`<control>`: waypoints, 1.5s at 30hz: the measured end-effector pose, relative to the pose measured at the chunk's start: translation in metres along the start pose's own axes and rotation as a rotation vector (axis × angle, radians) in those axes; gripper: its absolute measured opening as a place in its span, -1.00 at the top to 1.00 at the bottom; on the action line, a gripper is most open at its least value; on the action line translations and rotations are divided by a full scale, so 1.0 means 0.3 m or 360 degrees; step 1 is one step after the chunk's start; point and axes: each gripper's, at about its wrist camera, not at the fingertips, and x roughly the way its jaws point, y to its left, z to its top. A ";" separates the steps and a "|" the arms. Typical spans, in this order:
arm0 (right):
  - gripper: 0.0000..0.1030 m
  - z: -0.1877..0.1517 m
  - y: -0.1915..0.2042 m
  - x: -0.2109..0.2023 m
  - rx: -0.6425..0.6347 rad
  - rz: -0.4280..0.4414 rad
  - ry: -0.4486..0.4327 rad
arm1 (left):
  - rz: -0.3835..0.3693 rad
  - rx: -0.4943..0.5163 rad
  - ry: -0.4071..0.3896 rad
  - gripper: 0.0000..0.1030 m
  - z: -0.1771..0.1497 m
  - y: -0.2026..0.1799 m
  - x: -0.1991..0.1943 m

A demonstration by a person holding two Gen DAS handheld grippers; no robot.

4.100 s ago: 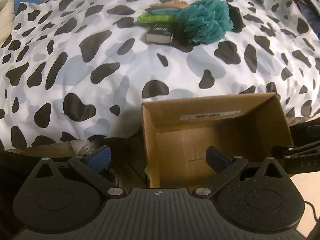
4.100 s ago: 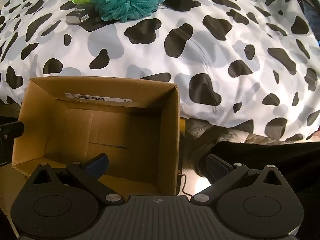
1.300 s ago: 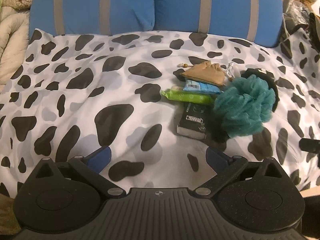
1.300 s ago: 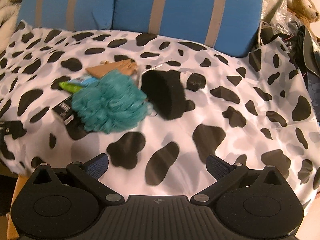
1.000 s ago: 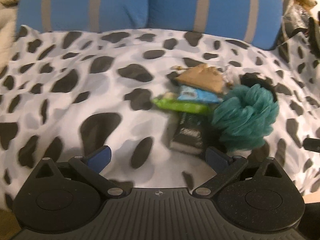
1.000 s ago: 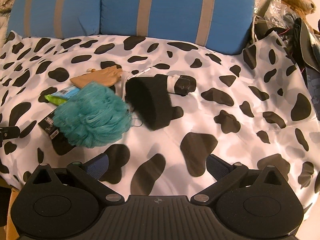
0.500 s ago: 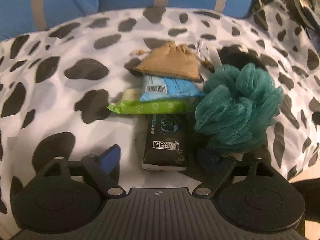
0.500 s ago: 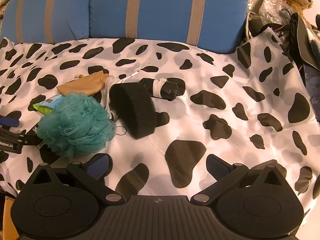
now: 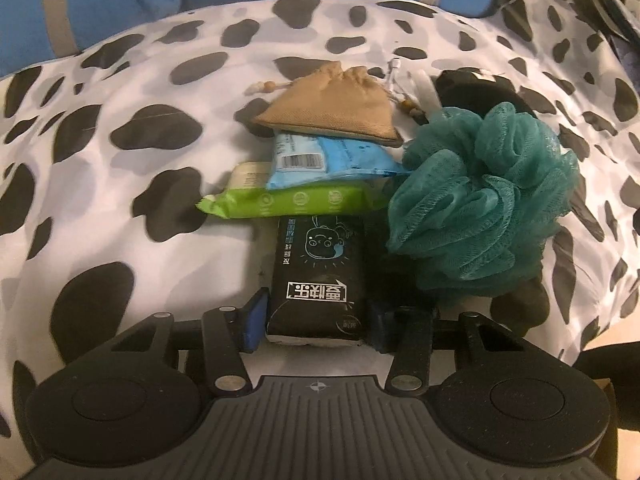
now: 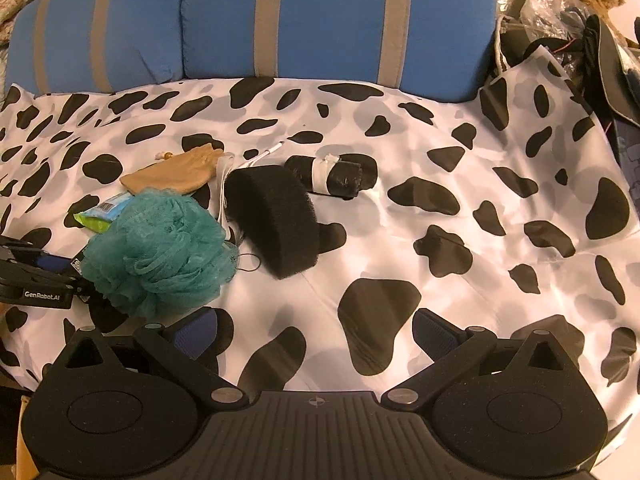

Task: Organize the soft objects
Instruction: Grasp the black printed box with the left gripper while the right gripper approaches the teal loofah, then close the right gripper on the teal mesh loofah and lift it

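The left gripper point(image 9: 316, 316) was closing its jaws around the near end of a soft, light black tissue pack point(image 9: 318, 280) near the bed's point(image 9: 100, 216) front edge, while the right gripper point(image 10: 316, 330) hovered unclenched, empty.

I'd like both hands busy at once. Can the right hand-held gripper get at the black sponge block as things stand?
Probably yes. The right hand-held gripper is open, and the black sponge block lies ahead with only bare spotted cover between. The teal bath pouf sits beside the block, so approach from the clear side.
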 end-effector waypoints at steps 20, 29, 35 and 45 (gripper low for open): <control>-1.00 0.041 0.227 0.038 -0.0238 0.0092 -0.0006 | 0.0073 -0.0135 -0.0202 0.08 -0.043 0.072 -0.208; -1.00 0.039 0.322 0.086 -0.0391 0.0177 0.0005 | 0.0026 -0.0210 -0.0268 0.08 -0.084 0.102 -0.302; -1.00 0.055 0.378 0.123 -0.0483 0.0215 0.0003 | -0.0016 -0.0222 -0.0295 0.08 -0.105 0.104 -0.345; -1.00 0.109 0.407 0.259 -0.0453 0.0231 0.0098 | -0.0065 -0.0228 -0.0316 0.08 -0.111 0.119 -0.367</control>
